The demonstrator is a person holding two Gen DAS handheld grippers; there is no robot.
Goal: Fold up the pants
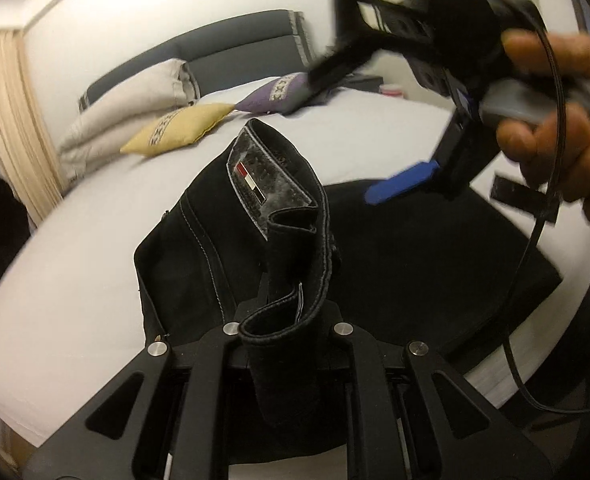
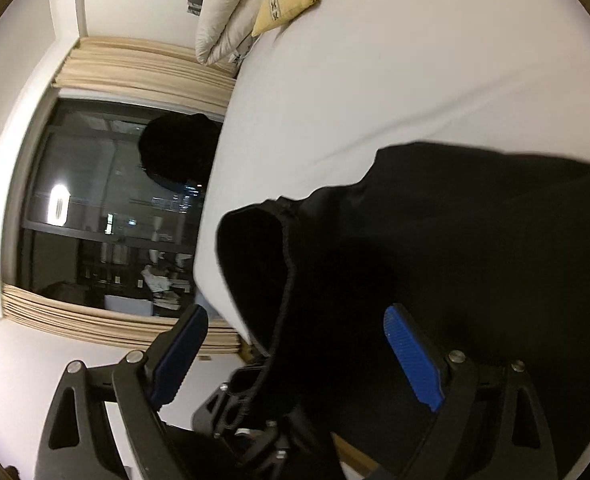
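Looking along my left gripper, I see it clenched on the waistband of the black pants, lifted above the white bed. Only this view shows their label and the hand; the other shows my right gripper spread wide, released, pants between its fingers, beside the bed's window.

Warm indoor light, fairly bright on the white bed; motion blur smears the upper right of the left view; fisheye edges curve and darken; a lamp glares in the window.
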